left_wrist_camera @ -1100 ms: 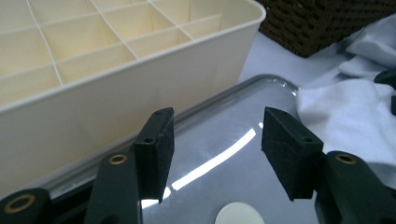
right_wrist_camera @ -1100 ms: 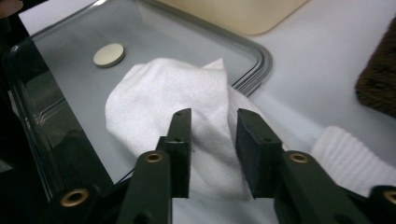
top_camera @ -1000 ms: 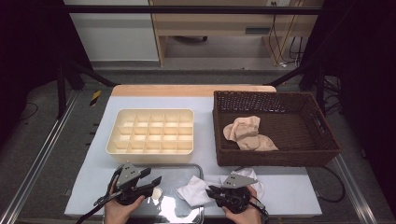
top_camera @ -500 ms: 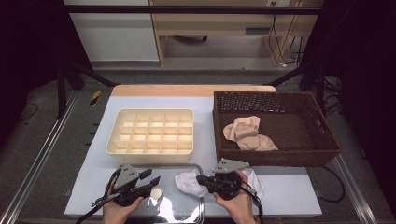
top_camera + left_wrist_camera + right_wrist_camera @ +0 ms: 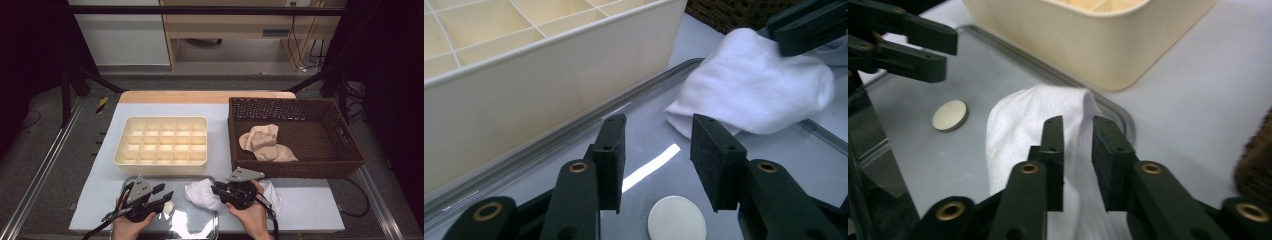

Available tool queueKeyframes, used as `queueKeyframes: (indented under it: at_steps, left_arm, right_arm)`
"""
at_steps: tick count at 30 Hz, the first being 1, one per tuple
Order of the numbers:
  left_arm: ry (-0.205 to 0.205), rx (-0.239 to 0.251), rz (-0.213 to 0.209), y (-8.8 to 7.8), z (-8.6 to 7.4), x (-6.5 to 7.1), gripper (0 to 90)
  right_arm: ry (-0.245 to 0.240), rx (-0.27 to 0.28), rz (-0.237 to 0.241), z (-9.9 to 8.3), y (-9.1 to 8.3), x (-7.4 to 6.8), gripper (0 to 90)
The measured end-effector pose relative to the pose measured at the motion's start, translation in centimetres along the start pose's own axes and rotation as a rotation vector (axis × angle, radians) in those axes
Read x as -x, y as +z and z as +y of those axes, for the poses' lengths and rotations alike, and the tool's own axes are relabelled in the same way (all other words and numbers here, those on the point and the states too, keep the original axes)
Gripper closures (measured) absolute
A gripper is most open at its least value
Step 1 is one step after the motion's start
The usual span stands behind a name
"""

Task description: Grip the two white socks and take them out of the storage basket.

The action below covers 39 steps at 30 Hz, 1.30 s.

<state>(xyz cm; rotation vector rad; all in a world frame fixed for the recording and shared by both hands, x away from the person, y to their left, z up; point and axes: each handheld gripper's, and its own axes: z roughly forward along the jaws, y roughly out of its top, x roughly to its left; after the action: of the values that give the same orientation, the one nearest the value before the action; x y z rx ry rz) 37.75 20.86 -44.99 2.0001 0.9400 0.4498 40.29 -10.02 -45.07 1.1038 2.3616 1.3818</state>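
Right gripper (image 5: 216,190) has moved forward since a second ago; jaws narrowly parted, astride white sock (image 5: 200,194) fold, grip uncertain. Sock lies on tray (image 5: 200,226) rim, ahead of left gripper (image 5: 166,196), open, empty. Likely pickup beginning.

in the high view the person's forearms run off the bottom edge, and the near rim of the shiny flat metal tray (image 5: 200,231) is cut there too. the right gripper (image 5: 218,189) covers the middle of the crumpled white cloth sock (image 5: 200,194), so its full shape cannot be told. in the left gripper view the cream plastic divided box (image 5: 524,85) is cut by the top and left edges.
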Motion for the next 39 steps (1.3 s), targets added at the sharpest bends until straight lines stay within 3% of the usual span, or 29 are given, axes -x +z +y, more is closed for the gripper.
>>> queueKeyframes:
  at_steps: [3,6,10,13,16,19,23,26,31,34,39]
  left_arm:
    - [-0.005,-0.003,0.005,-0.1,0.0,-0.1,56.5]
    - [-0.010,0.000,0.011,-0.2,0.1,-0.3,55.6]
    - [-0.019,0.006,0.018,-0.4,0.0,-0.6,54.9]
    - [-0.021,0.005,0.021,-0.5,0.0,-0.8,54.7]
    - [-0.023,0.010,0.021,-0.6,0.1,-0.9,54.4]
    - [-0.025,0.008,0.023,-0.6,0.0,-1.0,54.4]
    - [-0.025,0.004,0.020,-0.5,0.0,-1.0,54.3]
    - [-0.029,0.001,0.021,-0.4,0.0,-1.0,54.2]
    - [-0.036,-0.005,0.015,-0.3,-0.1,-1.1,53.7]
    - [-0.031,-0.001,0.009,-0.4,-0.1,-1.0,53.5]
    - [-0.029,-0.001,0.007,-0.5,-0.1,-1.1,53.3]
  right_arm:
    - [-0.020,0.044,0.008,-0.9,-1.6,-0.3,73.1]
    - [-0.035,0.048,0.030,-1.8,-2.2,-1.1,72.5]
    - [-0.049,0.036,0.055,-2.7,-2.2,-1.9,67.1]
    - [-0.074,0.018,0.048,-3.3,-1.2,-2.2,60.2]
    - [-0.101,-0.015,0.035,-3.7,-0.2,-2.2,62.2]
    - [-0.110,-0.029,0.043,-3.9,0.2,-2.2,76.2]
    - [-0.105,-0.028,0.061,-3.4,-0.5,-2.4,86.8]
    - [-0.099,-0.018,0.077,-2.9,-1.1,-2.5,87.3]
    - [-0.068,0.048,0.106,-0.8,-2.3,-2.4,86.4]
    - [-0.043,0.057,0.121,0.6,-1.7,-2.2,86.3]
    - [0.029,0.006,-0.004,2.0,1.3,-1.0,85.4]
